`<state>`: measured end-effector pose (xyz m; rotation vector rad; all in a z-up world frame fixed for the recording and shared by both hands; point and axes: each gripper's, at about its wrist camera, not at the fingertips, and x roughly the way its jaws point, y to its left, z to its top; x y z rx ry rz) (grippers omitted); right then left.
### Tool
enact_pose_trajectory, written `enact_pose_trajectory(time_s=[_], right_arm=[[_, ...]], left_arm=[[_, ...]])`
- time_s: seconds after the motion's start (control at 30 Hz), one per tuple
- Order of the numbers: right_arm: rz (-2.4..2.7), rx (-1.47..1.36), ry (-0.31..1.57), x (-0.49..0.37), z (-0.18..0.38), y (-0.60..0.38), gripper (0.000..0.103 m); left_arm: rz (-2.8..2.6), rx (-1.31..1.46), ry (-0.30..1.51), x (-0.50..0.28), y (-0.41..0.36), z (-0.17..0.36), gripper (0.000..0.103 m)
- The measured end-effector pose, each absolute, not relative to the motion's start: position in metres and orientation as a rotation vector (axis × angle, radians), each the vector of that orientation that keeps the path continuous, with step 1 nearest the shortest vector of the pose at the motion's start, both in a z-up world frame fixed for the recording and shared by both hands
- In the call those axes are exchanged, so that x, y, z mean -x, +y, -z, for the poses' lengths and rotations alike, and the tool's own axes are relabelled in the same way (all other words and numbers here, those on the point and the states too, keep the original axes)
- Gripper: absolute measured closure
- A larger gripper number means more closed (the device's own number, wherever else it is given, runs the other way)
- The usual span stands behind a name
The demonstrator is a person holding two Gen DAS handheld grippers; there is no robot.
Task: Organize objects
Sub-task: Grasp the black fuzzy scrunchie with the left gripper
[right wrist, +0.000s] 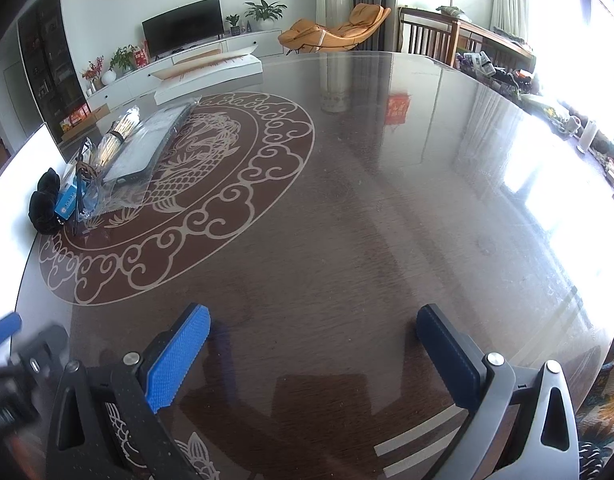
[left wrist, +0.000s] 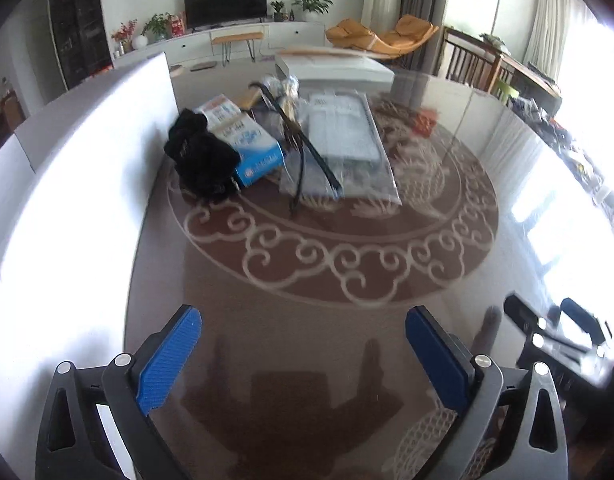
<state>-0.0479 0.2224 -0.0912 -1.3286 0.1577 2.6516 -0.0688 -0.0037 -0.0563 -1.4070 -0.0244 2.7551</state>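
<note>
Two grippers hang over a glossy dark table (right wrist: 347, 208) with a glass-like sheen and a pale ring of cloud scrolls around a dragon motif. The left gripper (left wrist: 303, 320) has its blue ribbed pads (left wrist: 169, 360) spread wide with nothing between them, only the reflecting tabletop below; it tilts steeply down toward the surface. The right gripper (right wrist: 313, 320) is likewise wide apart and empty, angled down at much the same slope, its pad (right wrist: 177, 360) showing a fine knurled texture. In the right wrist view the left gripper appears blurred at the lower left edge.

The things to sort lie in a loose pile at the far left of the table, well apart from both grippers. A black fuzzy bundle (left wrist: 199, 156), soft and lumpy, sits next to a white board (left wrist: 87, 168) standing along the table's left side. Touching it is a blue and white carton (left wrist: 243, 140), rectangular and printed. Beside that lies a flat grey tray in a clear crinkled plastic bag (left wrist: 343, 136), with a thin black curved strip (left wrist: 307, 152) lying across it. Behind the pile is a bundle of pale sticks in clear wrap (right wrist: 119, 132), and farther back a flat white box (left wrist: 339, 68).
</note>
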Motion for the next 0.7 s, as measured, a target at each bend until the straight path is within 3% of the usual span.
enact_pose_trajectory(time_s=[0.17,0.33,0.5,0.57,0.7], right_arm=[[-2.642,1.332,0.134,0.048,0.092,0.220,0.000],[-2.650,1.335,0.126,0.047,0.092,0.219,0.000],[-2.653,1.339,0.114,0.048,0.092,0.217,0.000],[-2.654,1.341,0.109,0.049,0.093,0.216,0.000],[-2.657,1.342,0.107,0.049,0.093,0.215,0.000]], left_arm=[[-2.903,1.425,-0.202,0.154,-0.024,0.034,0.000],[-2.994,1.509,-0.224,0.216,-0.027,0.052,0.000],[-2.994,1.502,-0.096,0.233,-0.020,0.069,0.000],[-2.959,1.441,-0.019,0.223,-0.005,0.068,0.009],[-2.817,1.390,0.080,0.192,0.036,0.073,0.009]])
